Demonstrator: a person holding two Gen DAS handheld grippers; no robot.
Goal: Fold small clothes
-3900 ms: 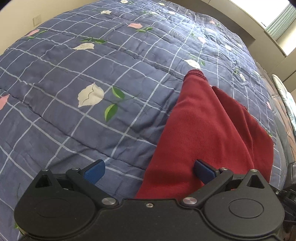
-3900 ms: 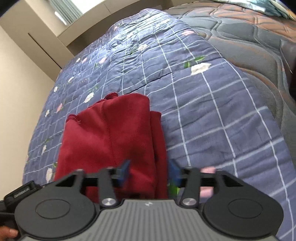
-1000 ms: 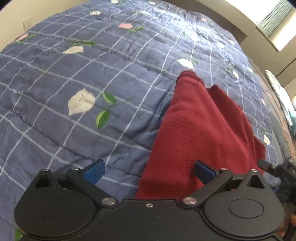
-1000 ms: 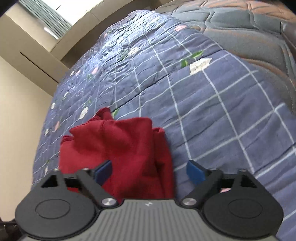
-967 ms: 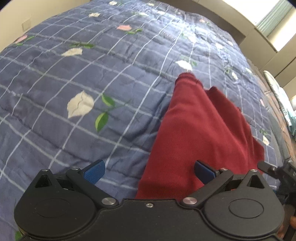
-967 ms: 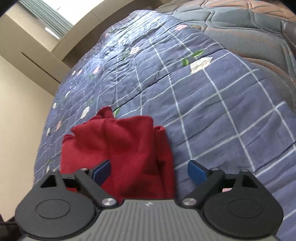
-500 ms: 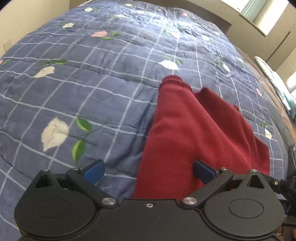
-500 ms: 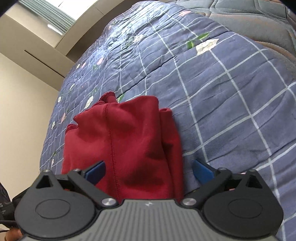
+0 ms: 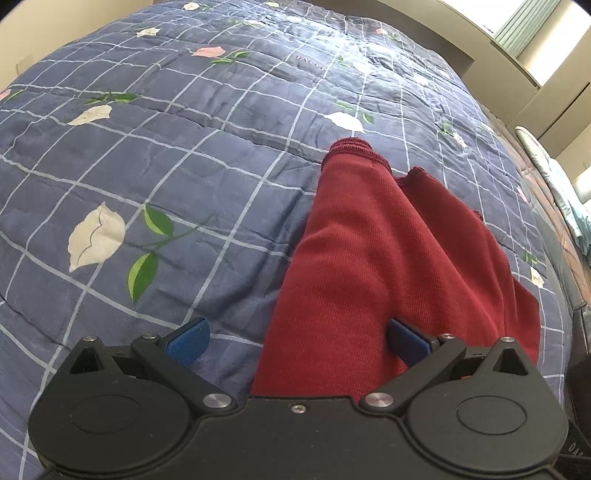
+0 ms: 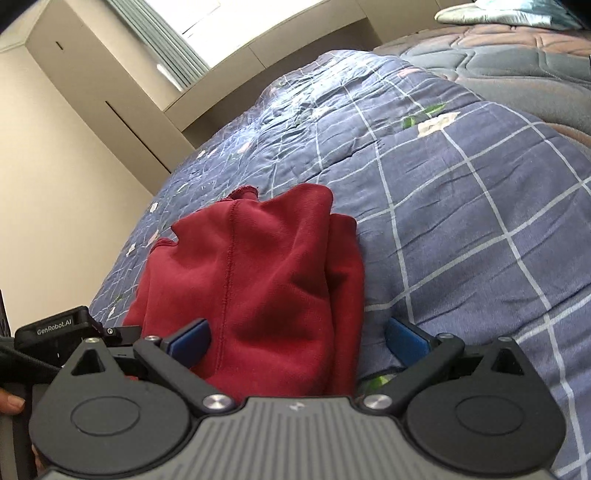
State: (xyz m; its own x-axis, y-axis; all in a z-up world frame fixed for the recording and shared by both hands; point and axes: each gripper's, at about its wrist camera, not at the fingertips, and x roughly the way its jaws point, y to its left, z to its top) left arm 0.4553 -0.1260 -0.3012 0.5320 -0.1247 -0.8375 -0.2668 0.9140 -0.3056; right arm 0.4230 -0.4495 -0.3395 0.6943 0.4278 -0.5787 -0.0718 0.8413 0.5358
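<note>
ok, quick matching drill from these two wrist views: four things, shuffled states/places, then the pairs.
Things:
1. red garment
2. left gripper
3. quilt
4. pillow

States/places:
A. blue with white grid lines and flower print, spread over the bed
B. folded into a bundle, lying on the bedding
C. pale and shiny, at the far end of the bed
D. fingers wide open, near edge of the cloth between them

Pairs: 1-B, 2-D, 3-A, 4-C
</note>
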